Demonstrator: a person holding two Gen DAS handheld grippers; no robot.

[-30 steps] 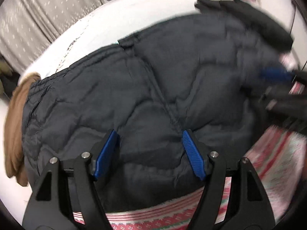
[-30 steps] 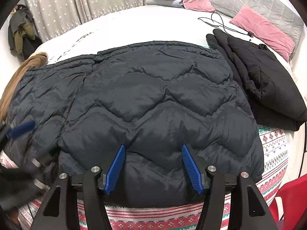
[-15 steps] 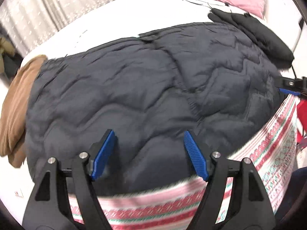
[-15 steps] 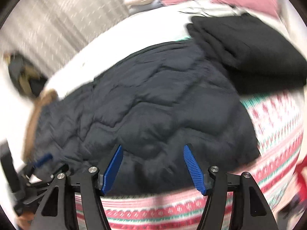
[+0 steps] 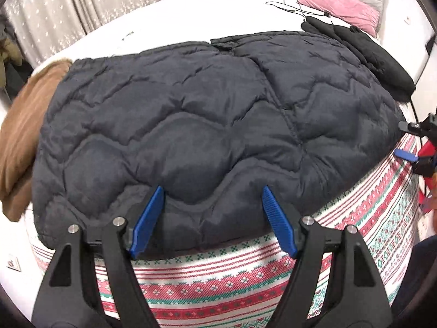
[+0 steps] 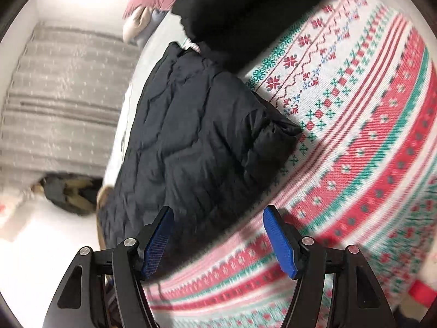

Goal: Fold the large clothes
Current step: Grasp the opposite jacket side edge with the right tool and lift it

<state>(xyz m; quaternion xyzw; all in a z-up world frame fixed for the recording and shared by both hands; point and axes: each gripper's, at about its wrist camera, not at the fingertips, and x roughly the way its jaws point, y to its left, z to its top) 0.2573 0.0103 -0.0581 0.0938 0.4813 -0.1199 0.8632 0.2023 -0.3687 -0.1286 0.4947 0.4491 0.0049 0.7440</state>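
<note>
Left hand-held gripper [image 5: 211, 220], jaws apart and empty, poised at the near hem of the quilted jacket [image 5: 218, 125], which lies long axis crosswise on the bed beyond the patterned blanket [image 5: 218, 287]; right hand-held gripper [image 6: 218, 242], likewise apart, off the jacket's right end, left judged nearer.

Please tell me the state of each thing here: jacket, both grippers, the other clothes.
Quilted jacket: spread flat on the patterned blanket, not held.
Left gripper: open, empty.
Right gripper: open, empty.
Black garment: folded beside the jacket.
Brown garment: bunched up.
</note>
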